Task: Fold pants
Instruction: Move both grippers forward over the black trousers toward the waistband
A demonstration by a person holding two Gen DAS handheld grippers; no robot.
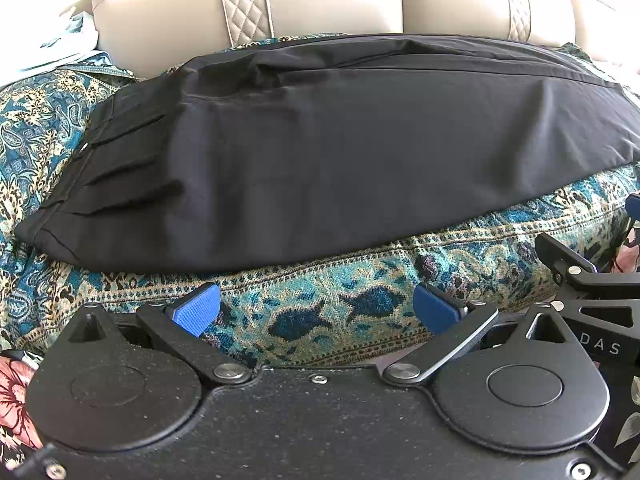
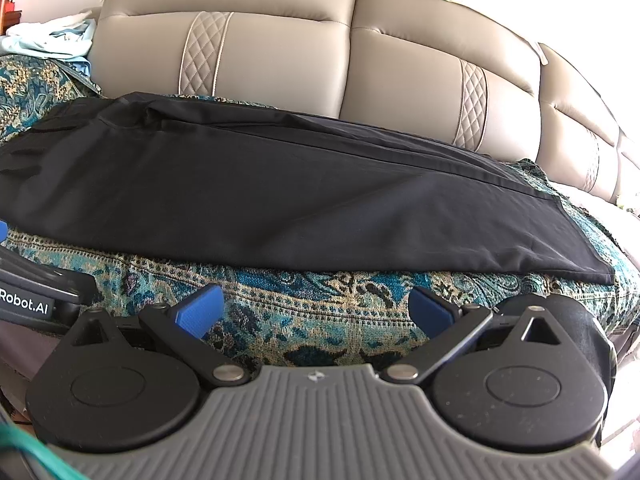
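Black pants (image 1: 320, 152) lie flat across a sofa seat, folded lengthwise, with the pleated waist at the left in the left wrist view. In the right wrist view the pants (image 2: 280, 196) stretch from the left edge to the hem at the right. My left gripper (image 1: 316, 310) is open, its blue pads wide apart, just short of the pants' near edge and holding nothing. My right gripper (image 2: 316, 312) is open too, empty, hovering in front of the leg part.
A teal paisley cover (image 1: 320, 304) drapes the seat under the pants. Beige leather sofa backrests (image 2: 280, 60) rise behind. Light-blue cloth (image 2: 52, 40) lies at the far left. The right gripper's body (image 1: 592, 292) shows at the left wrist view's right edge.
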